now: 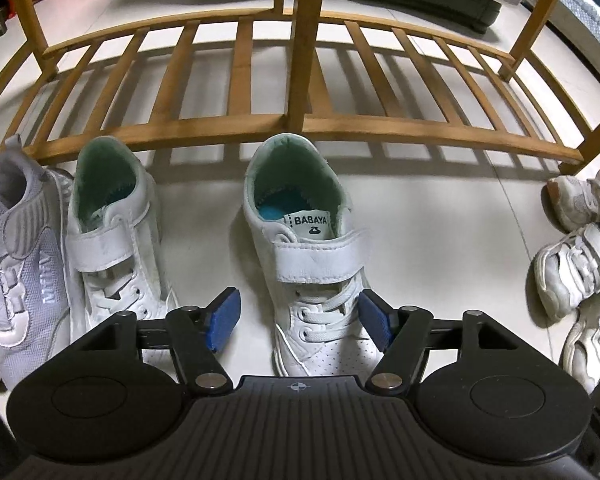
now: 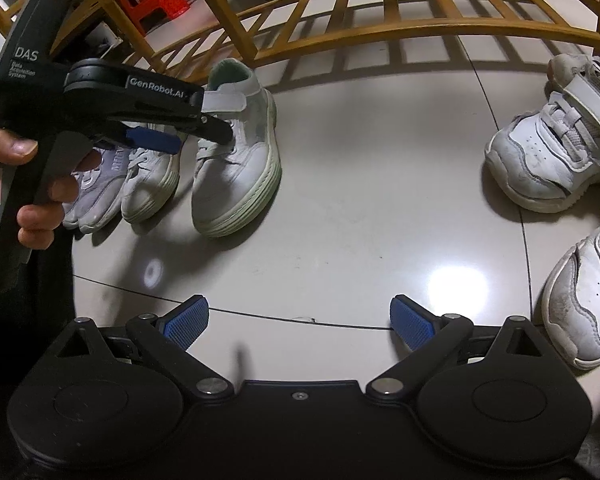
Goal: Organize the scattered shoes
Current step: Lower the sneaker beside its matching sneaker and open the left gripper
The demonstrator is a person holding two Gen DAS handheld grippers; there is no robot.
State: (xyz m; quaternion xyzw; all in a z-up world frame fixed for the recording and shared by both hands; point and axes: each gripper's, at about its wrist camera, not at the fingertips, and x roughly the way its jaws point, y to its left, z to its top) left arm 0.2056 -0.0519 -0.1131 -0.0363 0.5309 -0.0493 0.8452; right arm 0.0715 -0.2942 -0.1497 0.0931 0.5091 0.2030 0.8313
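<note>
At frame center the white shoe [image 1: 300, 248] – tongue tagged "BABAYA" – sits between the released left gripper [image 1: 298, 320], marked "GenRobot.AI", while the right gripper [image 2: 300, 322] gapes over bare floor [image 2: 340, 220].

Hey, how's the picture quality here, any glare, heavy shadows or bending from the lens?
Left wrist view: sharp; the fisheye bows the slatted bamboo shoe rack, which casts striped shadows on the glossy pale tile floor. Right wrist view: a bright glare patch and a small ring reflection on the floor; corners go dark.
</note>
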